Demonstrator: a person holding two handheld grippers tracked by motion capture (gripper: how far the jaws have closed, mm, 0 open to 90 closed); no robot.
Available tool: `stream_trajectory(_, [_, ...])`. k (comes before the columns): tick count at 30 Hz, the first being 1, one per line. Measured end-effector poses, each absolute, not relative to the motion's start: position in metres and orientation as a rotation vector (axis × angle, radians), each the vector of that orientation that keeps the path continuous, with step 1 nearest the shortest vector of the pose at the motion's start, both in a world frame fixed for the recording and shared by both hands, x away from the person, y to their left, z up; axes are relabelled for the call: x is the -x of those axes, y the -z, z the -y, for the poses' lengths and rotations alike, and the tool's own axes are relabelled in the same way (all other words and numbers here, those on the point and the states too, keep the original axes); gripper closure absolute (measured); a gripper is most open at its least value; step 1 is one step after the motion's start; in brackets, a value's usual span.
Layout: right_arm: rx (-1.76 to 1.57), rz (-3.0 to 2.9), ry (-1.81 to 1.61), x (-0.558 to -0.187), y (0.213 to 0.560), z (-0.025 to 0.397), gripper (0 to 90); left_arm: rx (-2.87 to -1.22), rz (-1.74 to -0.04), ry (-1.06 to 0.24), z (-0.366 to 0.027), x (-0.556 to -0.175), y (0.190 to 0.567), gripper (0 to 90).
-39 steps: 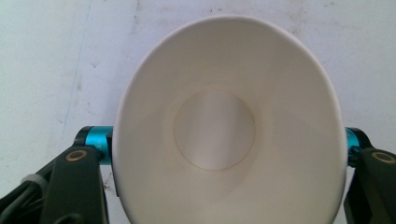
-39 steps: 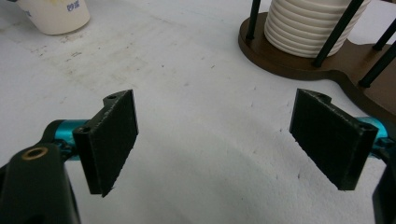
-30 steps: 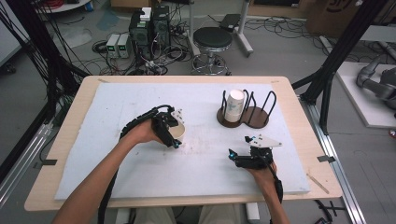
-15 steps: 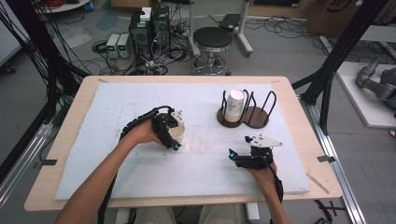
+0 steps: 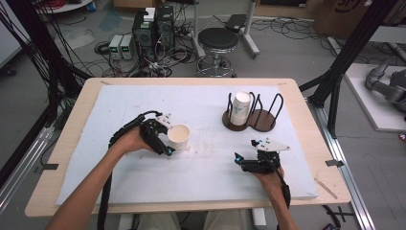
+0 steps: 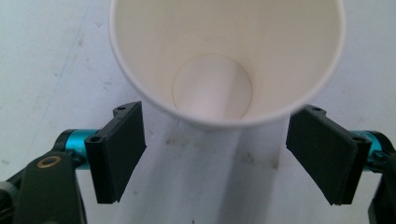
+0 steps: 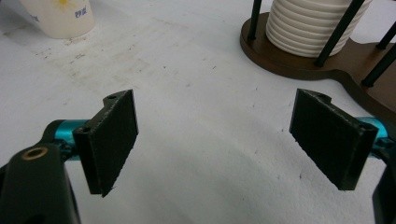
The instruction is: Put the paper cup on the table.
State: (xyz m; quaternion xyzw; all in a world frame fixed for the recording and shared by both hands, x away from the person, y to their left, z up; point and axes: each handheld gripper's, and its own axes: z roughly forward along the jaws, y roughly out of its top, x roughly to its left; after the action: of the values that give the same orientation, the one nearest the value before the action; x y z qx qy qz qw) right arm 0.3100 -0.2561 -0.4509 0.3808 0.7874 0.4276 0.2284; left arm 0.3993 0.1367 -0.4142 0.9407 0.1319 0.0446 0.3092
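Note:
A white paper cup (image 5: pixel 178 136) stands upright on the white table mat (image 5: pixel 210 182), left of centre. My left gripper (image 5: pixel 169 140) is open around it, one jaw on each side. In the left gripper view the cup (image 6: pixel 224 60) is seen from above, its mouth empty, and both jaws stand clear of its wall. My right gripper (image 5: pixel 245 152) rests open near the front right, with nothing between its jaws (image 7: pixel 217 140). From there the same cup (image 7: pixel 58 16) shows at the far left.
A dark wooden holder (image 5: pixel 262 122) with black upright rods stands at the back right and carries a stack of white cups (image 5: pixel 241 108). It lies just ahead of my right gripper, the stack (image 7: pixel 313 23) on its base (image 7: pixel 336 65). The mat is stained near the cup.
The left gripper and the cup now sit slightly nearer the table's front than before. The right gripper has not moved.

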Motion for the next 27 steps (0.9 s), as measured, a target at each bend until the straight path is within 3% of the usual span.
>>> stream_trajectory(14, [-1.045,-2.161,-1.193,-0.308,0.451,0.257,15.7,-2.227,-0.471,-0.271,-0.202,-0.348,0.415,18.9])
stream_trajectory(27, [-1.034,-2.166,-1.214,-0.308,0.451,0.258,15.7,-1.878,-0.677,-0.439,-0.232,-0.301,0.449,18.0])
